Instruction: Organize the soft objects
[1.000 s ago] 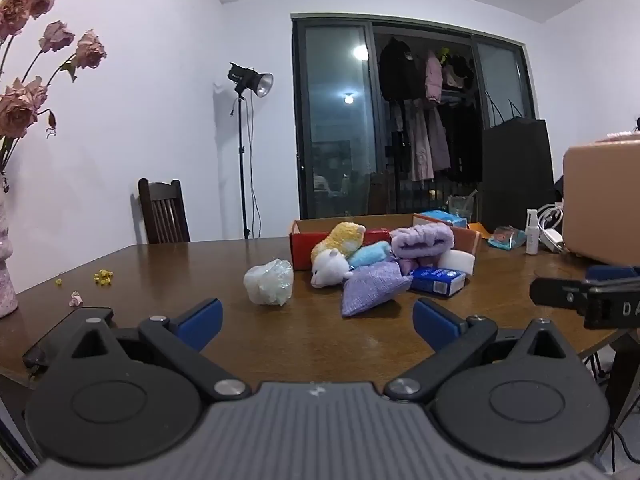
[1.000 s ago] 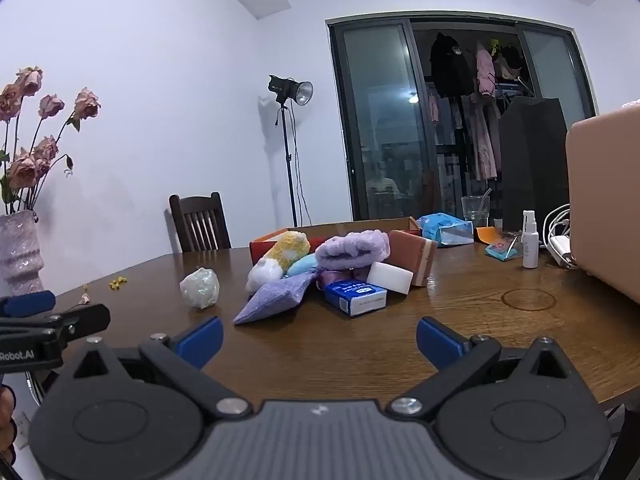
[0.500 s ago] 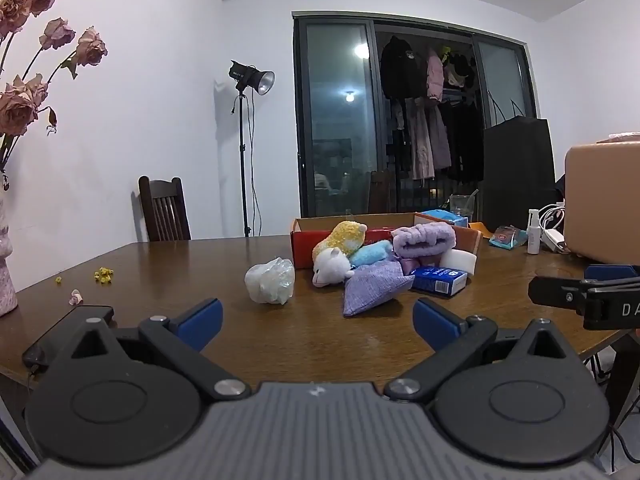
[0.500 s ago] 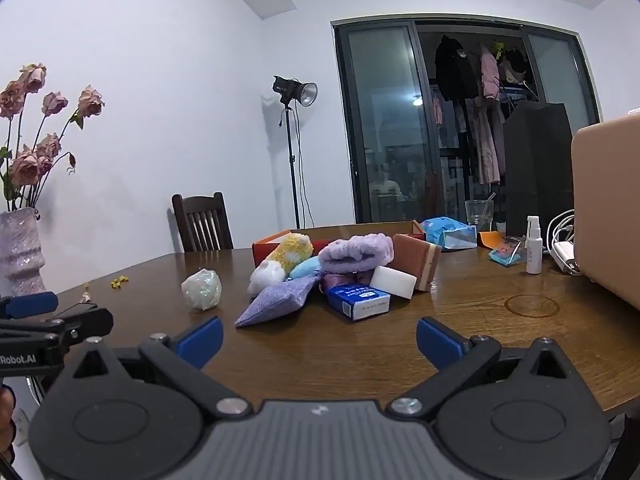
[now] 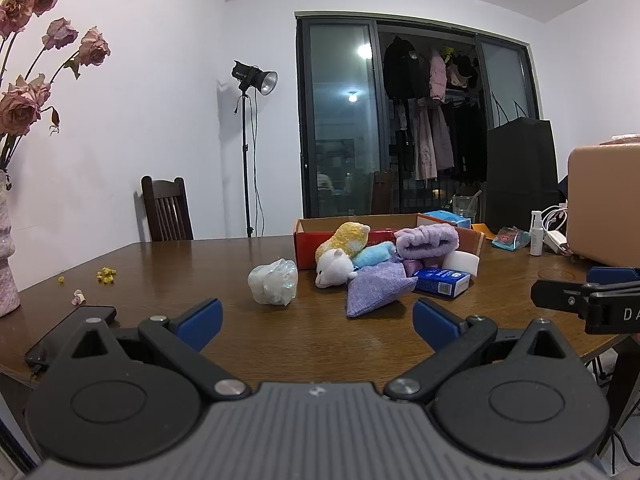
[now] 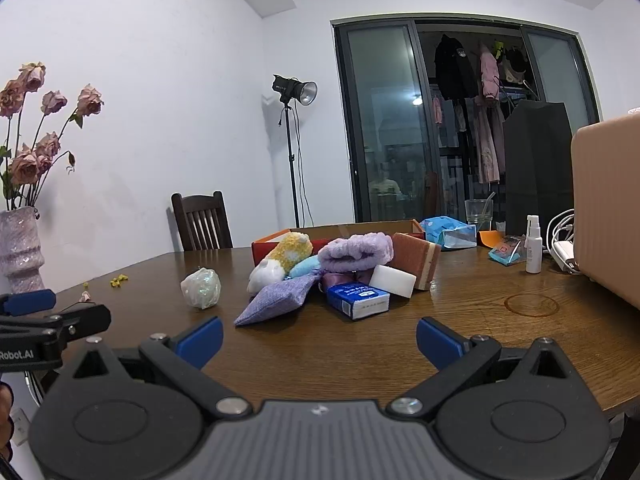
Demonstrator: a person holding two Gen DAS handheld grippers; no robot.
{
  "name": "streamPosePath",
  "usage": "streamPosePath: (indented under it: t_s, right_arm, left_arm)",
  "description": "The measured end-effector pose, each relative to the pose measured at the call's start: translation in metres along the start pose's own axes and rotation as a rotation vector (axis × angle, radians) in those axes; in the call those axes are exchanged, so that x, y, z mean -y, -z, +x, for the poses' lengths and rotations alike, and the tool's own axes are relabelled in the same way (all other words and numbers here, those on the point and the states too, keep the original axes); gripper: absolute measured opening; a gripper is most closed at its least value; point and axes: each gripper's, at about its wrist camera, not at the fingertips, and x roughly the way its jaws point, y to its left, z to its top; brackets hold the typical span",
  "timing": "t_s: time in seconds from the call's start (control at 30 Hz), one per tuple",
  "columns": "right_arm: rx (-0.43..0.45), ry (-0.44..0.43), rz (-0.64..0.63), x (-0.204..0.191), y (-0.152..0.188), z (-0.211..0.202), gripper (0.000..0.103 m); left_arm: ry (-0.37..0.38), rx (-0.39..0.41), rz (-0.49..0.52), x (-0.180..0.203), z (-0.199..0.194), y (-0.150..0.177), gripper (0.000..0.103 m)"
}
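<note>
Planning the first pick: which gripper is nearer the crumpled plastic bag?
Left. The plastic bag lies just ahead of the left gripper; from the right gripper it sits off to the left.

Setting: a room in a private home, used as a dining area. Indicators: a brown wooden dining table [image 5: 168, 276] with a dark wooden chair [image 5: 166, 210] at its far side; a vase of dried pink roses [image 6: 18, 248] on the table; sliding glass doors [image 6: 384, 120] opening onto a balcony where coats and other clothes [image 5: 424, 112] hang. A studio light on a stand [image 5: 254, 78] stands in the corner.
</note>
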Motion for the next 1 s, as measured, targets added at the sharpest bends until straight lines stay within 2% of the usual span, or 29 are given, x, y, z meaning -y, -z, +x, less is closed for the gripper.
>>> streamPosePath:
  t_s: [1.0]
  right_arm:
    - [0.002, 0.005, -0.004, 0.0003, -0.0005, -0.0016, 0.103]
  left_arm:
    - [0.002, 0.002, -0.001, -0.002, -0.0017, -0.0014, 0.103]
